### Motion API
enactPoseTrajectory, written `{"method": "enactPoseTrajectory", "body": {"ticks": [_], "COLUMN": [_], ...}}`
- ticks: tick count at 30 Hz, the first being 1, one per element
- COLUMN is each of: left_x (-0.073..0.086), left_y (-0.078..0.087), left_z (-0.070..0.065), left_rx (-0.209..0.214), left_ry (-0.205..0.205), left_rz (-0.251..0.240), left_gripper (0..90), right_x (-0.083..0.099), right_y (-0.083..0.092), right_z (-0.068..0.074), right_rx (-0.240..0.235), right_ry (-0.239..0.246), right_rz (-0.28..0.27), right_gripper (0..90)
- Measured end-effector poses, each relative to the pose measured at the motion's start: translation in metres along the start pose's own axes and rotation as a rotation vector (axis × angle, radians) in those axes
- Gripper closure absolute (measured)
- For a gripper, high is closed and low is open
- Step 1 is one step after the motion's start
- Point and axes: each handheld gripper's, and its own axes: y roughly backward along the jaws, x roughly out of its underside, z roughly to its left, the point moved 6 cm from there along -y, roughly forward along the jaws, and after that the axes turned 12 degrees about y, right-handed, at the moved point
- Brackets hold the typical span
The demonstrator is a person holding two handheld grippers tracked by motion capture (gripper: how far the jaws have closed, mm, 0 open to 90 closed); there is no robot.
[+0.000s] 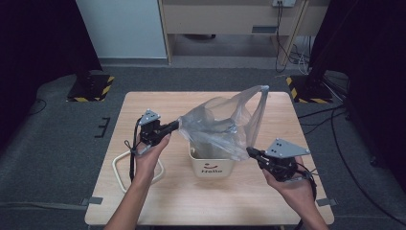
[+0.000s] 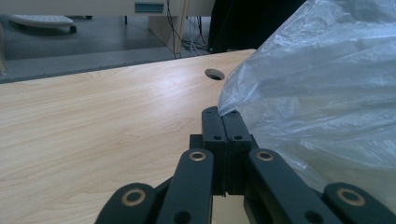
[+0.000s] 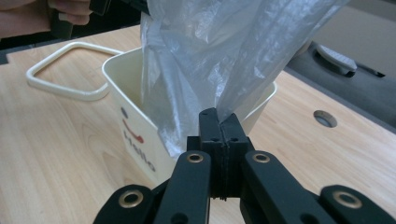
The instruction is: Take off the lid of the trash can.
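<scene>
Both sets of jaws are pinched tight on thin plastic. The left gripper (image 1: 173, 126) has clamped a fold of the clear plastic bag (image 1: 220, 125) at its edge, up and to the left of the cream bin (image 1: 212, 165); the right gripper (image 1: 253, 152) has clamped the opposite edge, just off the bin's right rim. In the right gripper view the film (image 3: 205, 60) runs straight up out of the closed jaws, with the bin (image 3: 130, 100) right behind it.

Between the two grips the bag hangs stretched and puffed, its lower part sunk inside the bin, one handle loop sticking up beyond the bin's far side. A cream ring frame (image 1: 125, 165) lies flat on the table (image 1: 143, 201) to the bin's left, under the left forearm.

It looks like the bag is being fitted as a liner, at the spreading stage. Next, I'd guess, the mouth must be pulled wider than the bin's rim and lowered over it, evenly on both sides, without tipping the light bin.
</scene>
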Motion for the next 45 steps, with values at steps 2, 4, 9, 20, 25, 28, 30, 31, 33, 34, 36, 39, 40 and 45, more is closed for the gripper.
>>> {"method": "enactPoseTrajectory", "body": {"ticks": [2, 4, 9, 20, 25, 28, 30, 31, 33, 34, 36, 39, 40, 45], "left_x": [0.006, 0.011, 0.025, 0.039, 0.039, 0.039, 0.039, 0.040, 0.039, 0.039, 0.039, 0.040, 0.041, 0.043], "left_y": [0.000, -0.001, -0.010, -0.031, -0.039, -0.042, -0.043, -0.043, -0.043, -0.043, -0.044, -0.044, -0.044, -0.044], "left_z": [-0.001, -0.001, -0.004, -0.013, -0.017, -0.019, -0.020, -0.021, -0.020, -0.020, -0.020, -0.019, -0.019, -0.017], "left_rx": [0.000, -0.011, -0.012, 0.021, 0.026, 0.031, 0.035, 0.037, 0.035, 0.034, 0.033, 0.039, 0.041, 0.051], "left_ry": [-0.009, -0.037, -0.074, -0.025, -0.004, 0.003, 0.001, 0.005, 0.002, 0.004, 0.001, 0.002, 0.000, 0.018], "left_rz": [0.028, 0.045, 0.118, 0.112, 0.100, 0.097, 0.097, 0.098, 0.098, 0.096, 0.093, 0.091, 0.091, 0.087], "left_gripper": [90.0, 90.0, 89.9, 89.3, 89.5, 89.6, 89.6, 89.6, 89.6, 89.5, 89.6, 89.7, 89.8, 89.8], "right_x": [0.003, 0.007, 0.021, 0.042, 0.043, 0.044, 0.046, 0.046, 0.047, 0.047, 0.047, 0.047, 0.047, 0.048], "right_y": [-0.001, -0.002, -0.009, -0.041, -0.048, -0.050, -0.050, -0.050, -0.049, -0.049, -0.049, -0.051, -0.052, -0.058], "right_z": [0.005, 0.010, 0.021, 0.038, 0.038, 0.034, 0.031, 0.030, 0.029, 0.028, 0.029, 0.031, 0.033, 0.035], "right_rx": [-0.016, -0.031, -0.063, -0.128, -0.119, -0.104, -0.091, -0.091, -0.088, -0.089, -0.089, -0.096, -0.101, -0.114], "right_ry": [-0.002, 0.001, 0.011, 0.008, 0.012, 0.014, 0.009, 0.005, 0.002, 0.000, 0.004, 0.007, 0.010, 0.015], "right_rz": [0.008, 0.021, 0.072, 0.138, 0.139, 0.138, 0.144, 0.142, 0.144, 0.143, 0.140, 0.139, 0.146, 0.157], "right_gripper": [90.0, 90.0, 90.0, 90.0, 90.0, 90.0, 90.0, 90.0, 90.0, 90.0, 90.0, 90.0, 90.0, 90.0]}}
